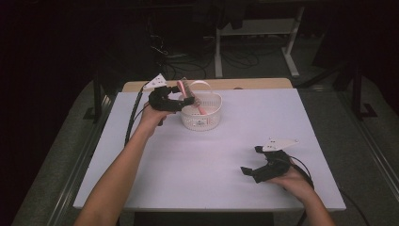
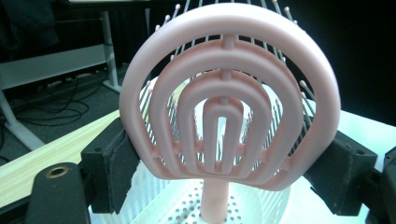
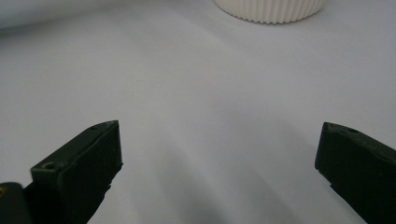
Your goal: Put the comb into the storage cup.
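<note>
Hairbrush: pink, vented head, clamped by its sides between the left gripper's jaws; handle points down into the basket.
Position: about 11 o'clock on the table.
Left gripper: closed on the hairbrush head, at the basket's 9 o'clock rim.
Basket: white, ribbed, perforated floor; a pink item inside, probably the brush handle.
Right gripper: jaws spread wide, nothing between them, at 5 o'clock near the tabletop.
</note>
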{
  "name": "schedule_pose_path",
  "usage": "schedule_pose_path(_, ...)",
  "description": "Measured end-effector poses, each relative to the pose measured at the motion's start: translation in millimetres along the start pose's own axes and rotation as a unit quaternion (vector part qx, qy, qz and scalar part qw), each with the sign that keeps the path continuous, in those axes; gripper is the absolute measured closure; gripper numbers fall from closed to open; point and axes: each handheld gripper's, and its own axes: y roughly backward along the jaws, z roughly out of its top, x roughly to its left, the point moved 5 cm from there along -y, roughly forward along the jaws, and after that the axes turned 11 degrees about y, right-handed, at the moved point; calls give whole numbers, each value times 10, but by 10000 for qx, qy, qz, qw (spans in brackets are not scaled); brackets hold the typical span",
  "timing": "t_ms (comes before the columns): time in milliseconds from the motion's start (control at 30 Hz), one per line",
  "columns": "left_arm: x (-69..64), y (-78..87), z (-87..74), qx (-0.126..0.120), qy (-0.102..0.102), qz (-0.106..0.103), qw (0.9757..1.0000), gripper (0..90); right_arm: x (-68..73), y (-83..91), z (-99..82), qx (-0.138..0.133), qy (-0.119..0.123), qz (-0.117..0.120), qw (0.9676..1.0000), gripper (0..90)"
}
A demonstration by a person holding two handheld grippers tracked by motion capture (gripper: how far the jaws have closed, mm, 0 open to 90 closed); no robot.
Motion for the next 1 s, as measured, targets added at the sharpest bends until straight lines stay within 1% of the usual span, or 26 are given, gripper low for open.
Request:
schedule_pose_path(200, 29, 63, -37, 16, -11, 7, 10000, 191, -2, 5, 2, -12, 11, -13, 10000, 1)
schedule_pose_path(400, 62, 116, -78, -9, 34, 19, 10000, 191, 0, 2, 2, -9, 13, -11, 10000, 1)
schedule_pose_path(767, 124, 199, -150, 26, 80, 70, 9999, 190, -1, -1, 2, -10, -1, -7, 10000, 1)
schedule_pose_path(900, 153, 225, -181, 19, 129, 87, 9999, 190, 1, -2, 3, -6, -10, -5, 10000, 1)
schedule_pose_path(1000, 167, 242, -198, 28, 120, 96, 9999, 190, 0, -2, 2, -5, -9, -5, 10000, 1)
